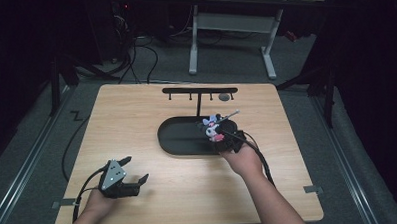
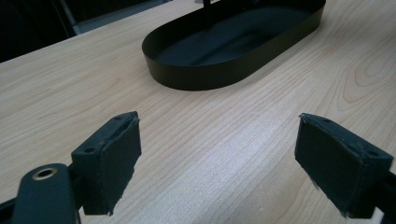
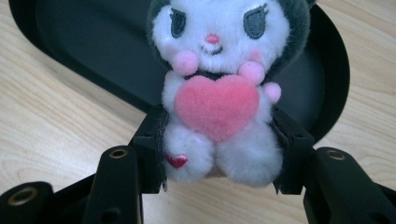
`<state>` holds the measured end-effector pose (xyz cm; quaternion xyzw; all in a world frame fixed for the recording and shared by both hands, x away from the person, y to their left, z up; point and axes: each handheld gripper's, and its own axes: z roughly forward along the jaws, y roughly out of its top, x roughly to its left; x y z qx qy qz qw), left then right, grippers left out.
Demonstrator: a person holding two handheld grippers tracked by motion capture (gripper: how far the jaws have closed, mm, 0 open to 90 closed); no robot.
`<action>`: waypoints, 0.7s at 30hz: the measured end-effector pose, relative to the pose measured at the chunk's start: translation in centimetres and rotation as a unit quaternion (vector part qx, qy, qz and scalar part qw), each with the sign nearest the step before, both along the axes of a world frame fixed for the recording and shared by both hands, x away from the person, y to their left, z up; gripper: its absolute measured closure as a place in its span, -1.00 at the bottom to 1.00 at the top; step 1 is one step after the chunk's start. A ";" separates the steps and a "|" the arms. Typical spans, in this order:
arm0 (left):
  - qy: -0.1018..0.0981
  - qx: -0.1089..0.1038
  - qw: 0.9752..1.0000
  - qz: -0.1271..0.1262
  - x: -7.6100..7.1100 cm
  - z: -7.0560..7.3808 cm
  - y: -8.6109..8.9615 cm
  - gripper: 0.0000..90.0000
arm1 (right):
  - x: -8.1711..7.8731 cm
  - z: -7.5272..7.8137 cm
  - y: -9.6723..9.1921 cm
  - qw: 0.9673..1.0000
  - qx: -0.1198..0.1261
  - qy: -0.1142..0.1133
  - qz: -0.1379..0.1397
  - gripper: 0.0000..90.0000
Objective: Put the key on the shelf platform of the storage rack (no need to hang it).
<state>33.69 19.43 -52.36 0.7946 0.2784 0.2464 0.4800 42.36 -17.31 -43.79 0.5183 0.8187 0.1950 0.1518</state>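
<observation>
Right gripper view puts your right tongs (image 3: pixel 219 154) squarely on the plush toy (image 3: pixel 217 88): the two black jaws pinch its lower body from either side, pressing into the white fur just beside the legs. The toy is a small white-faced character with a dark grey hood, pink cheeks, and a pink heart hugged against its chest; a tiny red heart sits on one foot. It faces the camera, upright in your grip, held over the near end of the black oval tray (image 3: pixel 331 60), with light wood worktop (image 3: pixel 56 121) showing to either side.

From the high view, you see your right hand (image 1: pixel 244 159) reaching in over the right end of that tray (image 1: pixel 180 137), the toy (image 1: pixel 213 127) lifted at the tip of the tongs, and a thin metal piece sticking out from it toward the upper right. Behind the tray stands a black T-shaped rack (image 1: pixel 200 92) with small hooks under its bar.

Your left tongs (image 1: pixel 131 170) rest at the front left of the worktop (image 1: pixel 136 114), well apart from the tray. The left gripper view shows their jaws spread wide with nothing between them, bare wood beneath and the tray (image 2: pixel 205 77) ahead.
</observation>
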 end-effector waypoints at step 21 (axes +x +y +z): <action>0.002 -0.001 1.000 -0.001 0.0 0.0 0.0 -0.66 | 3.1 -1.8 -0.1 0.999 0.002 0.016 -0.031 0.07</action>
